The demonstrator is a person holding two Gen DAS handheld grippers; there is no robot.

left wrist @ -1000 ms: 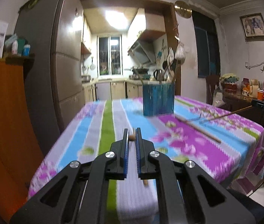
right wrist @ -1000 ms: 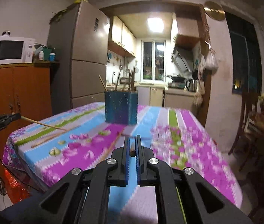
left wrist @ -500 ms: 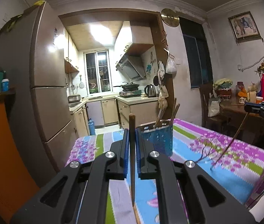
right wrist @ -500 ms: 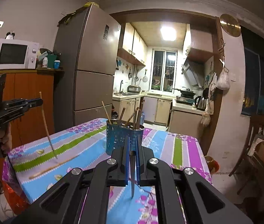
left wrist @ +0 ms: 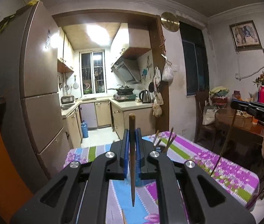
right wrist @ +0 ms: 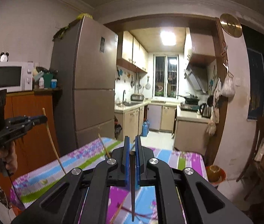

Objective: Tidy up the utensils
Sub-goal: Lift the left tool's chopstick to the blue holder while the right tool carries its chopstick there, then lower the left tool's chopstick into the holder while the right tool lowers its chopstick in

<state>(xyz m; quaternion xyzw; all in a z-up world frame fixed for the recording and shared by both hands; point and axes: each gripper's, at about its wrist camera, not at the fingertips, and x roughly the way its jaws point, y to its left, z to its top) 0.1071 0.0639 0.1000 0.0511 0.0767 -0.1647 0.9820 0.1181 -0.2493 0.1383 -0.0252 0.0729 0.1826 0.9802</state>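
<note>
My left gripper (left wrist: 132, 136) is shut on a brown wooden chopstick (left wrist: 132, 186) that stands upright, tip down, above the striped floral tablecloth (left wrist: 225, 169). Utensil handles (left wrist: 170, 138) poke up from the blue holder, which is mostly hidden behind the fingers. My right gripper (right wrist: 131, 143) is shut on a dark chopstick (right wrist: 132, 196) hanging tip down over the table. From the right wrist view, the left gripper (right wrist: 45, 119) shows at the left with its pale chopstick (right wrist: 54, 145). The right gripper (left wrist: 232, 104) shows at the right edge of the left wrist view.
A tall fridge (right wrist: 87, 93) and an orange cabinet (right wrist: 33, 123) with a microwave (right wrist: 8, 76) stand left of the table. A loose chopstick (right wrist: 119, 209) lies on the cloth. A wooden chair (left wrist: 203, 115) and a cluttered side table (left wrist: 244, 123) are at the right. An orange pot (right wrist: 215, 173) sits on the floor.
Both grippers have risen well above the table, each lifting its chopstick off the cloth. The chopsticks now hang tip down, and the holder has dropped behind the fingers.
</note>
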